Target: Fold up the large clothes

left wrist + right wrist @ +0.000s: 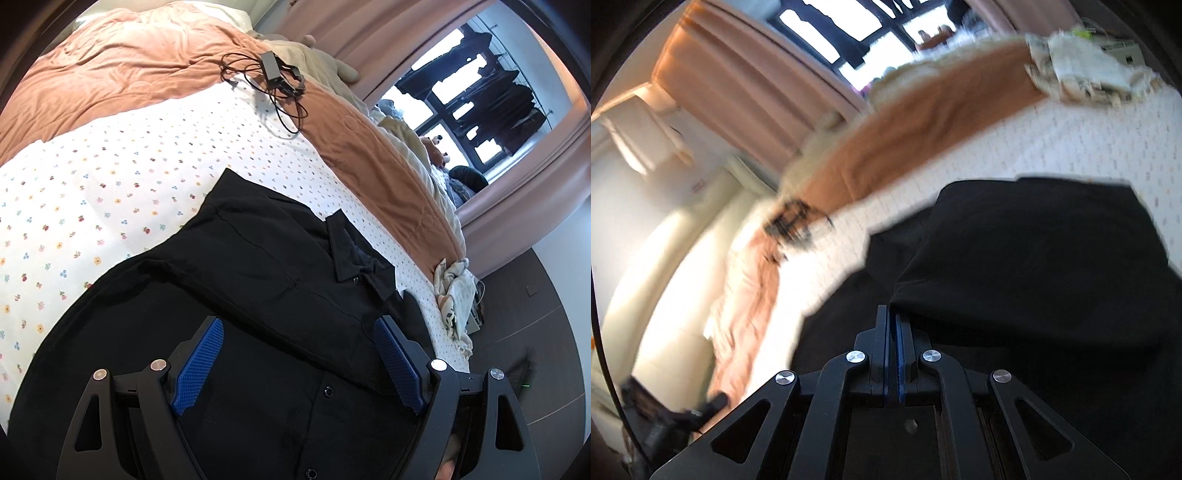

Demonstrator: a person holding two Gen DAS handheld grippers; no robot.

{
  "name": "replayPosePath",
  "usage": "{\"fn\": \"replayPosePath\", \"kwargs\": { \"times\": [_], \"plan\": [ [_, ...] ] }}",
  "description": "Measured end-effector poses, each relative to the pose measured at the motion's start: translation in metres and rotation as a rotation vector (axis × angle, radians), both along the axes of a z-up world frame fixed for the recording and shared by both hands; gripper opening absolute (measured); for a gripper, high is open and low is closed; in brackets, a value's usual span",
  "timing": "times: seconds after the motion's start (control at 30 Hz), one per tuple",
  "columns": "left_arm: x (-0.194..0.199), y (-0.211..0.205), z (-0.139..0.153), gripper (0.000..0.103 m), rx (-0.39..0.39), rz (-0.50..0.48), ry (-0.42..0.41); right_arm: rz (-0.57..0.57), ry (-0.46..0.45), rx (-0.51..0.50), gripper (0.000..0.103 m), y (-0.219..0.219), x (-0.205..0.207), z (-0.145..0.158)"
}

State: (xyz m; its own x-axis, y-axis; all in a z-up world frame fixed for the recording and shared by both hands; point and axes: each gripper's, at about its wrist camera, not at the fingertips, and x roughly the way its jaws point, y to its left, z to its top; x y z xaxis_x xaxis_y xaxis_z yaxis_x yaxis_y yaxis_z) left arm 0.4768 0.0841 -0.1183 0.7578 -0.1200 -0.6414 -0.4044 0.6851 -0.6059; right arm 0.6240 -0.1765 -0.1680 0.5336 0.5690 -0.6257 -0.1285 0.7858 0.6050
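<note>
A black button-up shirt (pixel 258 266) lies spread on the flower-print bed sheet (pixel 110 177), collar (pixel 347 254) toward the right. My left gripper (pixel 299 328) is open, its blue pads (pixel 199 362) wide apart just above the shirt's button placket. In the blurred right wrist view, my right gripper (pixel 892 314) is shut on an edge of the black shirt (pixel 1034 251) and lifts a fold of it over the rest.
An orange blanket (pixel 122 70) covers the far part of the bed, with a black charger and cables (pixel 273 74) on it. A crumpled patterned cloth (pixel 458 291) hangs at the bed's right edge. Pink curtains (pixel 391 33), a window and dark floor lie beyond.
</note>
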Motion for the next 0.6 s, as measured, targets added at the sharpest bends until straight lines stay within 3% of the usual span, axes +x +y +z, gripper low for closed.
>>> {"fn": "replayPosePath", "kwargs": {
  "times": [0.03, 0.07, 0.13, 0.37, 0.5, 0.6],
  "plan": [
    [-0.001, 0.001, 0.000, 0.084, -0.001, 0.005, 0.001, 0.013, 0.063, -0.012, 0.018, 0.004, 0.003, -0.013],
    [-0.001, 0.002, -0.001, 0.084, -0.004, 0.009, 0.002, 0.019, 0.121, -0.020, 0.039, 0.005, 0.004, -0.024],
    [-0.002, 0.003, -0.001, 0.084, -0.010, 0.013, 0.003, 0.017, 0.173, -0.025, 0.062, 0.003, 0.001, -0.035],
    [0.001, -0.003, 0.000, 0.084, 0.006, -0.002, 0.005, 0.045, 0.142, 0.005, 0.063, -0.029, -0.028, -0.011],
    [0.002, -0.007, 0.000, 0.084, 0.024, -0.006, 0.009, -0.054, 0.066, -0.057, 0.063, -0.069, -0.032, 0.012],
    [0.003, -0.009, 0.000, 0.084, 0.038, -0.008, 0.014, -0.143, 0.060, -0.079, 0.063, -0.099, -0.029, 0.014]
  ]
}}
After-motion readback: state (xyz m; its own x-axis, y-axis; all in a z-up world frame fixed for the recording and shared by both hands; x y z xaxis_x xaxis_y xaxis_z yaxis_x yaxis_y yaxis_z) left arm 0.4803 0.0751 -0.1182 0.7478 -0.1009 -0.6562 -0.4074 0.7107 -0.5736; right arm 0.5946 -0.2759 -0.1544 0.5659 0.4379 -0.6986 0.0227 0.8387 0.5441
